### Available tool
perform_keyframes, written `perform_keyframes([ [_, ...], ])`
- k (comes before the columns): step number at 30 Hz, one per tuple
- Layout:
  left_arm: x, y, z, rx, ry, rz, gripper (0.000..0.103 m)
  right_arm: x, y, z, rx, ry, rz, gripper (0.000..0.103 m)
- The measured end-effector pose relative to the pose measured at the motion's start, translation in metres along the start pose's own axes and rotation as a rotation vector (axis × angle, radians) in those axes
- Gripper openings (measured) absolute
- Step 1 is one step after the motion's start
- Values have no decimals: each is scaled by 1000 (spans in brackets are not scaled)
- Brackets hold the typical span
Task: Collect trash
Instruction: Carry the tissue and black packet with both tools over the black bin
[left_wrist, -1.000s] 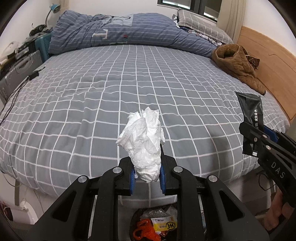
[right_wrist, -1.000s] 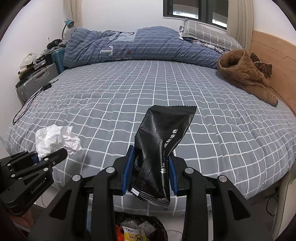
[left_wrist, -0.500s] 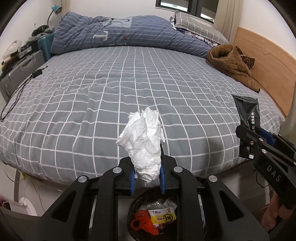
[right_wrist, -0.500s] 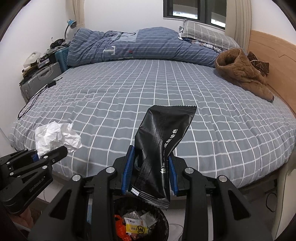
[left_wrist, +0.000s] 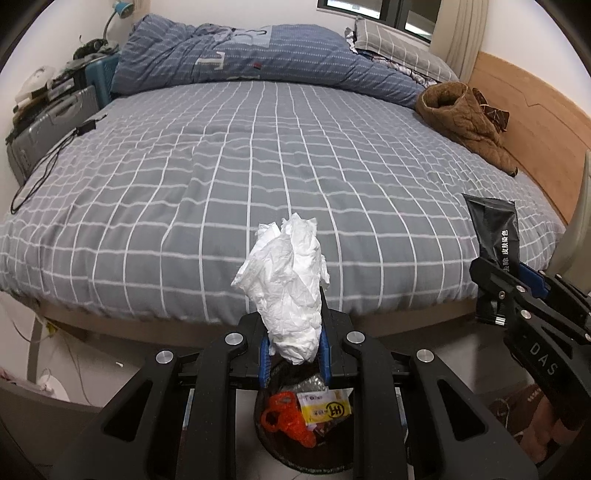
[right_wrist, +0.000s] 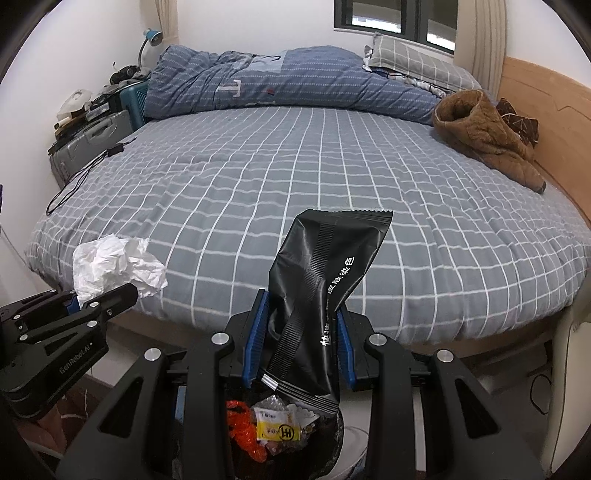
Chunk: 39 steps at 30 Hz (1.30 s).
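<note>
My left gripper (left_wrist: 293, 349) is shut on a crumpled white tissue (left_wrist: 288, 291) that sticks up between its blue pads. My right gripper (right_wrist: 299, 343) is shut on a black snack wrapper (right_wrist: 321, 284) with white lettering. Both hang past the foot of the bed, above a black trash bin (left_wrist: 334, 467) on the floor that holds an orange bag and a yellow packet. That bin (right_wrist: 338, 439) sits right under the wrapper in the right wrist view. The tissue (right_wrist: 110, 264) shows at the left of that view, the wrapper (left_wrist: 493, 236) at the right of the left wrist view.
A bed with a grey checked cover (left_wrist: 240, 166) fills the view ahead. A blue duvet (left_wrist: 240, 55) is heaped at its far end, a brown jacket (left_wrist: 465, 122) lies by the wooden headboard (left_wrist: 535, 122). A grey suitcase (right_wrist: 88, 142) and a charger cable (left_wrist: 44, 166) are at the left.
Both grippers have drawn back from the bed toward its foot edge, each with its item still held. The trash bin has come more fully into view below them.
</note>
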<state>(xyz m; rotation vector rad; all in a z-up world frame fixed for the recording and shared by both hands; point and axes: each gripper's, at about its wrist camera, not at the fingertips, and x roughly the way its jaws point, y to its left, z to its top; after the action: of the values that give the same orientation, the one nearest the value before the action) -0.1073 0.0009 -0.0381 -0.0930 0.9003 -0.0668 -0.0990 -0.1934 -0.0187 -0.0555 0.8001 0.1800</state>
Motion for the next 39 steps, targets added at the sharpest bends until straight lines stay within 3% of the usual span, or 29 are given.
perform_keyframes([
  [25,-43,-5,-63,-19,65,15,19,-50,11,-53,5,60,21,33],
  [39,-7,-1,-99,-5,130,8,19,-12,10,-98,8,168,30,32],
])
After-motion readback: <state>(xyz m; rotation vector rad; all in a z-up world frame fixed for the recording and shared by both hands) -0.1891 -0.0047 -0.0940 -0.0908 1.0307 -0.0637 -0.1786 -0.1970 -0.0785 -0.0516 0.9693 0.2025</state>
